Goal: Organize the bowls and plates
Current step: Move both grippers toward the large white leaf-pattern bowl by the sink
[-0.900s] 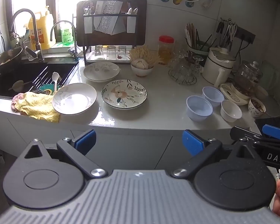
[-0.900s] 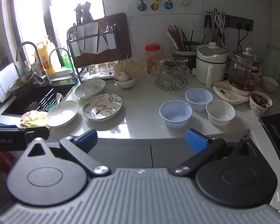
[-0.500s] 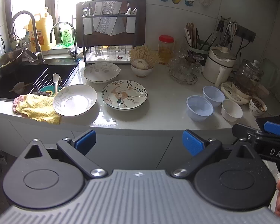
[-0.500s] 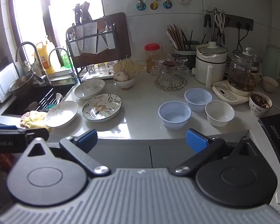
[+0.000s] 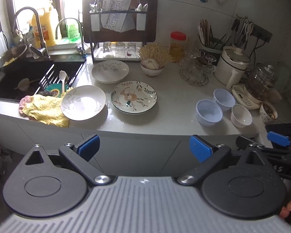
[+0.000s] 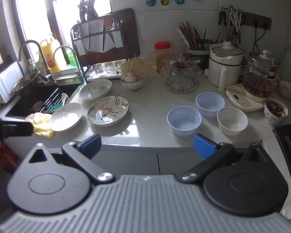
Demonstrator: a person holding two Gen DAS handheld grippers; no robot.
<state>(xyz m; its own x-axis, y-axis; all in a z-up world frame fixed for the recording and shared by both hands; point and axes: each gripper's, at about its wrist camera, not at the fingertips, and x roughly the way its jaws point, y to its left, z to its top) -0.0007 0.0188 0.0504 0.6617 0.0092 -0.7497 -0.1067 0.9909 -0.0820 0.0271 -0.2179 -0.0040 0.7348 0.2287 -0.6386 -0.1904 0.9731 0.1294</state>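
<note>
Kitchen: pale glossy desk point(image 5: 172, 104) ran from a dark sink point(image 5: 29, 77) at far left to kettles at right, with a window behind.
Plates: three lay left of centre, well apart from the bowls. A white plate point(image 5: 83, 103) sat nearest, its left rim touching a yellow cloth point(image 5: 44, 110); a patterned plate point(image 5: 133, 96) lay just right of it; a pale leaf-print plate point(image 5: 110, 71) sat farther back.
Bowls: two light-blue bowls point(image 6: 184, 120) and one white bowl point(image 6: 232, 120) clustered near the right front edge, empty and upright.
Left gripper point(image 5: 144, 148): hung off the desk front, jaws spread wide, holding nothing.
Right gripper point(image 6: 147, 144): likewise short of the edge, jaws apart and empty, roughly facing the bowls.
Stage: judged as the start; nothing stacked yet.
Risk: glazed rims look slippery, so a shallow pinch could let a plate tip or slide.
Risk: the white plate overlapping the cloth may drag it along.
Risk: the near blue bowl sat close to the edge; a nudge could push it off.
</note>
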